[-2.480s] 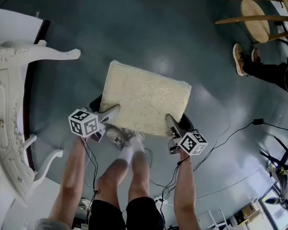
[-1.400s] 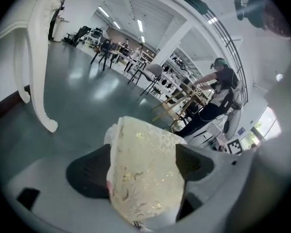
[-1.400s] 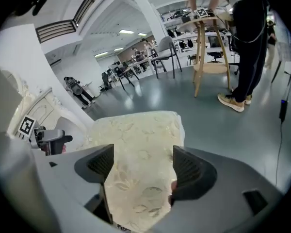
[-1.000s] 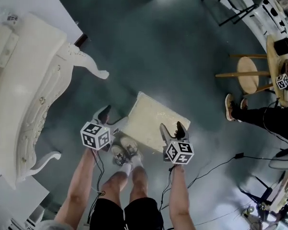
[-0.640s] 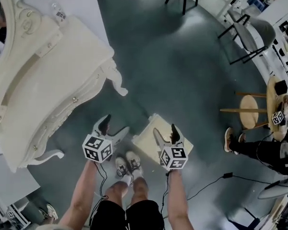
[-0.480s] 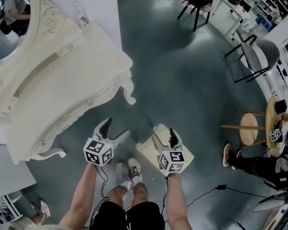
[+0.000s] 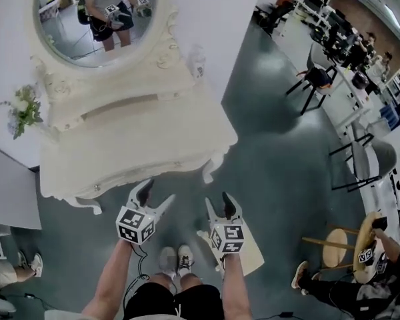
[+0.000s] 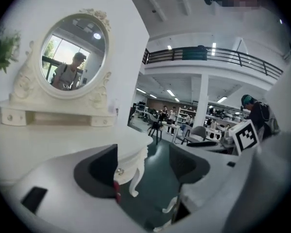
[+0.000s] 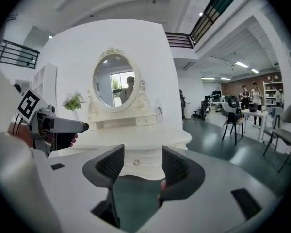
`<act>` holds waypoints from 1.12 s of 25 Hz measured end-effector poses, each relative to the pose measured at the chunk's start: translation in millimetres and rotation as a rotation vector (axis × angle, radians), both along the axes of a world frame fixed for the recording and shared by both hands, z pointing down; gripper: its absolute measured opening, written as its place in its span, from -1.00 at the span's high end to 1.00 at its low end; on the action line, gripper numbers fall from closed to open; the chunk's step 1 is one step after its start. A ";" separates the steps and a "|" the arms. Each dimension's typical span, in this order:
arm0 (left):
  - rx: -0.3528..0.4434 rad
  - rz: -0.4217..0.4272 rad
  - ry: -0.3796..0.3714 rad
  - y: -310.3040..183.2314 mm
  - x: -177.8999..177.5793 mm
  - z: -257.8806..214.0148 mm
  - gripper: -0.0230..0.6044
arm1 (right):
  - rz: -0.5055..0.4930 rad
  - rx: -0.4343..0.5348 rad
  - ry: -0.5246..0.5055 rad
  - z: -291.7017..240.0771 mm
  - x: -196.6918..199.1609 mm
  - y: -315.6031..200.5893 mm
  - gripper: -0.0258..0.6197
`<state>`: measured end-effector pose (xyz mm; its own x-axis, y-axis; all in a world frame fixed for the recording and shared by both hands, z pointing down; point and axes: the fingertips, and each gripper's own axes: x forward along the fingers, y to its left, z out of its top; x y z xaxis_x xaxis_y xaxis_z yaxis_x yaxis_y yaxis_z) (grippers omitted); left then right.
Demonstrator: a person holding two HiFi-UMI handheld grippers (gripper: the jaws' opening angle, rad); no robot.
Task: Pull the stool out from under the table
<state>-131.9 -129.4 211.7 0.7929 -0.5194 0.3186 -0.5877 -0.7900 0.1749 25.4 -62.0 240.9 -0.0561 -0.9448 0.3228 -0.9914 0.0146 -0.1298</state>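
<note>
The cream-cushioned stool [image 7: 251, 253] stands on the dark floor to the right of my feet, out from under the white dressing table [image 7: 140, 145], and is partly hidden by my right arm. My left gripper [image 7: 155, 196] hangs in the air in front of the table's edge, its jaws closing with nothing between them. My right gripper [image 7: 220, 206] is held above the stool's near corner, its jaws closing too and holding nothing. In the left gripper view the left gripper [image 8: 145, 169] faces a carved table leg [image 8: 134, 177]. In the right gripper view the right gripper [image 9: 141, 165] points at the table's front [image 9: 136, 147].
An oval mirror [image 7: 97, 15] tops the table, with a plant [image 7: 23, 109] at its left. A round wooden stool [image 7: 350, 242] and a seated person [image 7: 380, 272] are at the lower right. Chairs [image 7: 313, 79] and desks fill the far right.
Both grippers have come up off the stool and stand narrower. The view has swung up from the floor to the table and mirror, and the stool has slipped to the lower right.
</note>
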 end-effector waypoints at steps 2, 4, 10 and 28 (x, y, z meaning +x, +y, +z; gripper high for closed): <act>0.044 -0.063 -0.003 -3.8 -28.3 -21.8 -0.12 | -0.065 0.032 0.016 -25.7 -27.6 -18.0 0.17; 0.072 -0.115 -0.003 -6.8 -54.1 -43.6 -0.10 | -0.120 0.057 0.031 -52.2 -55.4 -32.3 0.24; 0.118 -0.265 -0.015 -9.9 -132.3 -94.5 0.09 | -0.236 0.109 0.056 -110.5 -135.7 -58.9 0.51; 0.246 -0.504 -0.049 38.2 -244.6 -176.8 0.72 | -0.414 0.250 0.097 -203.1 -251.6 -36.5 0.79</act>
<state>-376.5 -91.2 34.9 0.4151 -0.8936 0.1708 -0.9057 -0.4237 -0.0157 -226.2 -98.5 37.8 -0.4238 -0.8988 0.1118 -0.9033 0.4285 0.0206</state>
